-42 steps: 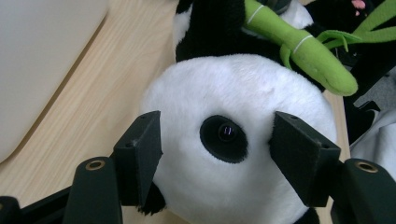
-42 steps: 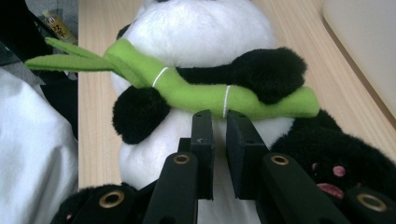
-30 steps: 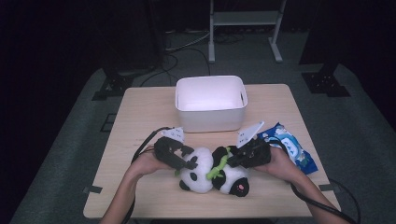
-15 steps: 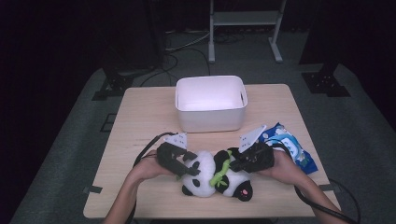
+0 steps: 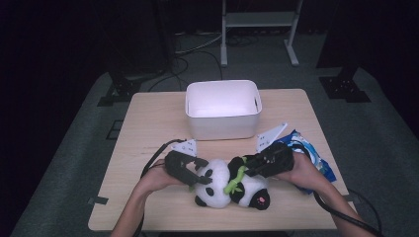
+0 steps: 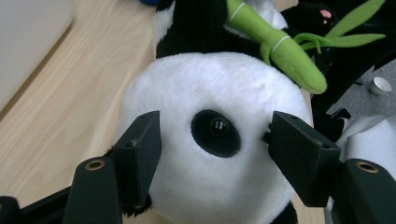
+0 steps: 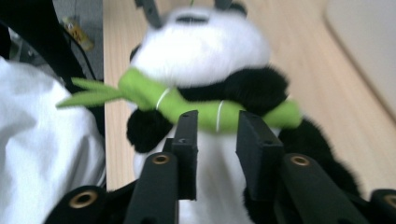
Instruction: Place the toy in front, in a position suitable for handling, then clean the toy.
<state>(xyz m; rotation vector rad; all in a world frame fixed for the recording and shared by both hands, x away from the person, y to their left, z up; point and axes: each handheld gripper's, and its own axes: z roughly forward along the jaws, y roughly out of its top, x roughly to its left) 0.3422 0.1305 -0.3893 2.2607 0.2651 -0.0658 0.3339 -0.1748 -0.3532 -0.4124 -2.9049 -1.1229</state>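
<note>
Compared with the picture half a second earlier, the plush panda and both grippers are found almost where they were; only the left gripper is seen set slightly closer against the white head. The panda is laid on its back near the front edge of the worktop, well apart from the white bin behind it. The left gripper is held at the head end, its jaws spread wide to either side of the head, one black eye patch being framed between them. The right gripper is placed at the body, its jaws narrowed around the green bamboo stalk; whether the stalk is actually pinched cannot be told. In the high view a blue packet is shown under the right hand, beside the panda. In the right gripper view a white cloth is seen at the left edge
</note>
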